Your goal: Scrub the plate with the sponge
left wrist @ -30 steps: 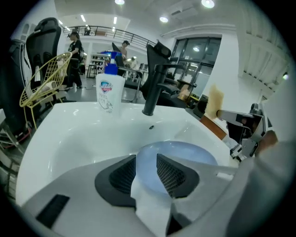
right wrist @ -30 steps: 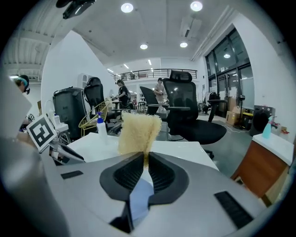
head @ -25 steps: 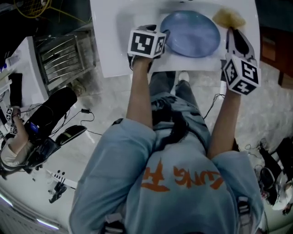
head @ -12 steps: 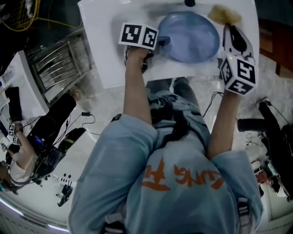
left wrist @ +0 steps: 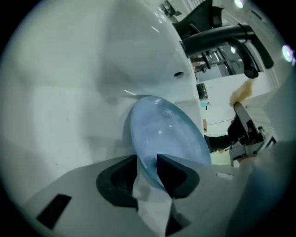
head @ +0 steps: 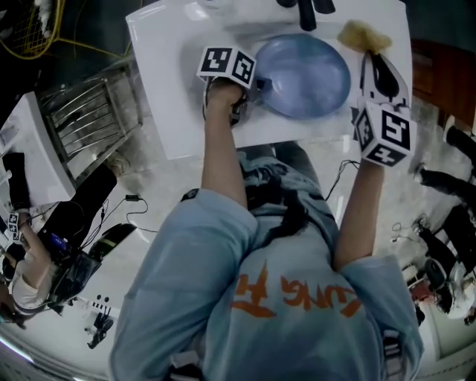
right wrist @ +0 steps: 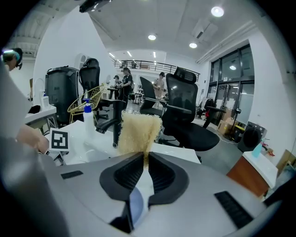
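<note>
Gripping the blue plate (head: 305,74) at its left rim, the left claw (head: 260,80) has the edge between its jaws. They have just been closing and appear to press on it, though the wide-angle view leaves the contact slightly unsure. The plate sits in the white sink basin (left wrist: 69,92) of the worktop (head: 160,104), below the black tap (head: 305,9). The right claw (head: 370,56) is clenched on the yellow sponge (head: 363,33), near the plate's right rim.
</note>
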Demonstrator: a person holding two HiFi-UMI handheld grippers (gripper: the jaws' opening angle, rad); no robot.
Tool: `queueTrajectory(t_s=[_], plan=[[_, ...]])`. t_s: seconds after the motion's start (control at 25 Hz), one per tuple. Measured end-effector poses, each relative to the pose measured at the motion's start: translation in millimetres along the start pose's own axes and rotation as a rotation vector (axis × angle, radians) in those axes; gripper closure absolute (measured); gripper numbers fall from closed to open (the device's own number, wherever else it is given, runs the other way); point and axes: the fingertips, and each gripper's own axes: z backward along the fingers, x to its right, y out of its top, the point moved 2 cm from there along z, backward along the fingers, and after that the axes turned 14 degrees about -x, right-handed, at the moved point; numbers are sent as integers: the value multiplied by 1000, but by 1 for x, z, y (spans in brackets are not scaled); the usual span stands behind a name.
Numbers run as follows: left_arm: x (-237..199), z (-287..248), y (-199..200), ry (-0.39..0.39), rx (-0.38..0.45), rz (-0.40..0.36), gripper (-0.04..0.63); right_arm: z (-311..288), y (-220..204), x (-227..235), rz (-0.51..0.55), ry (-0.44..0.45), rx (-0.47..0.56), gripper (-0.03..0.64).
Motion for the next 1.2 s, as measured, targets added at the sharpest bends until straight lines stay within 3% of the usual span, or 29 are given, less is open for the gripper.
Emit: queueTrajectory(t_s=[0.16, 0.52, 0.76, 1.2], plan=[[1, -2, 2, -39, 10, 63, 485, 4, 2, 1, 10, -3, 2, 581], [14, 11, 6, 10, 118, 102, 496, 25, 4, 13, 28, 2, 36, 581], [23, 39, 9, -42, 264, 163, 521, 37, 20, 13, 33, 18, 92, 581], [56, 67, -14, 47, 567, 204, 569, 83, -3, 67, -38, 33, 189, 581]])
